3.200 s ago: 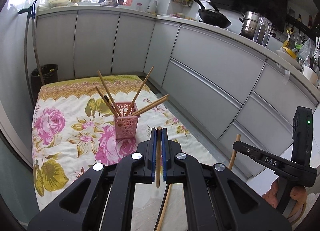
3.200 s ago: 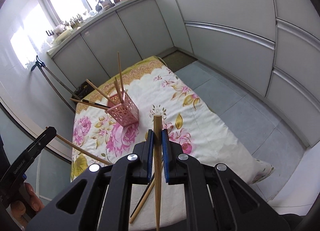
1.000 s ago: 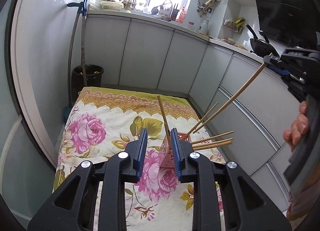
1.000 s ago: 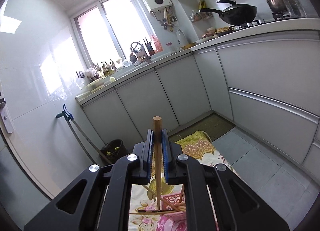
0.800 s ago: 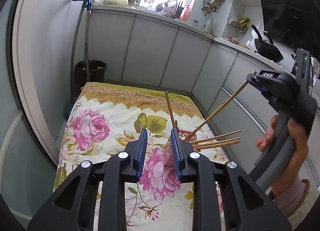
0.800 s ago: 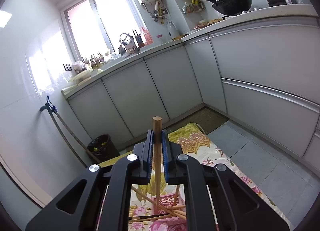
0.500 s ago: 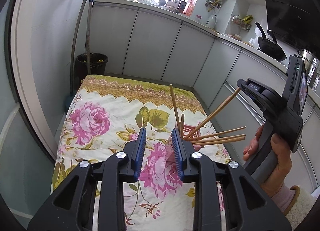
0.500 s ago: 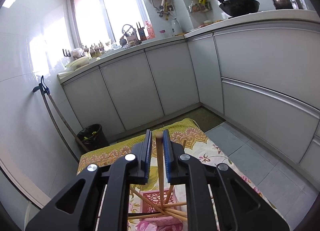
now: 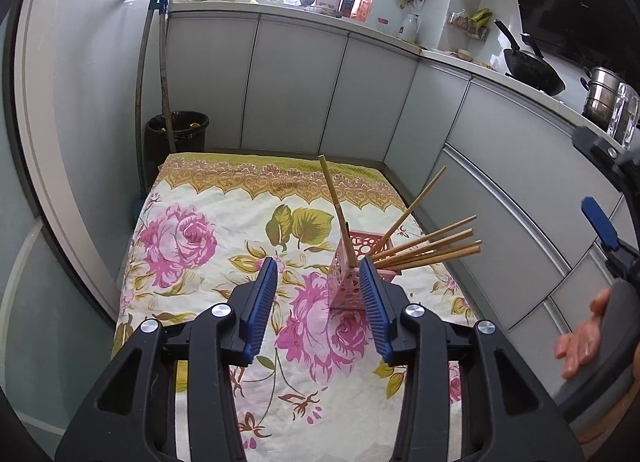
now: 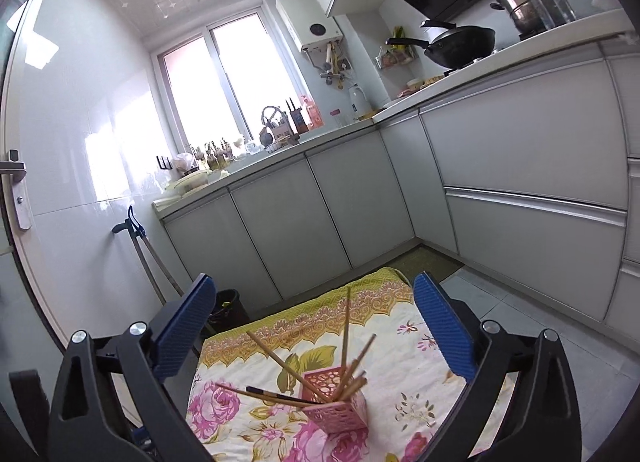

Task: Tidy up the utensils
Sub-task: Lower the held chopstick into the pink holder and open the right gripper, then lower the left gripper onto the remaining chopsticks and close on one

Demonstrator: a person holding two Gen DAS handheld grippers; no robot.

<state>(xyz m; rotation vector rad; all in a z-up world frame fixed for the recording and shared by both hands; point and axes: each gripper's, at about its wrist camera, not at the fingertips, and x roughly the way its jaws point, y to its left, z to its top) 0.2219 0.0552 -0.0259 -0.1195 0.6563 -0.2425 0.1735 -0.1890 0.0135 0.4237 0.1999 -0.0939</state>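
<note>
Right wrist view: right gripper (image 10: 312, 326) fingers opening wide, empty; chopsticks (image 10: 348, 366) fan from pink holder (image 10: 340, 410) below them, apparently just dropped in. Left gripper (image 9: 324, 302) fingers also opening, empty, holder just beyond.

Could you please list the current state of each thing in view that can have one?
Pink holder: upright on the flowered cloth, full of chopsticks.
Chopsticks: all in the holder, leaning outward.
Left gripper: jaws opening, nothing between them.
Right gripper: jaws opening wide, holding nothing.
</note>
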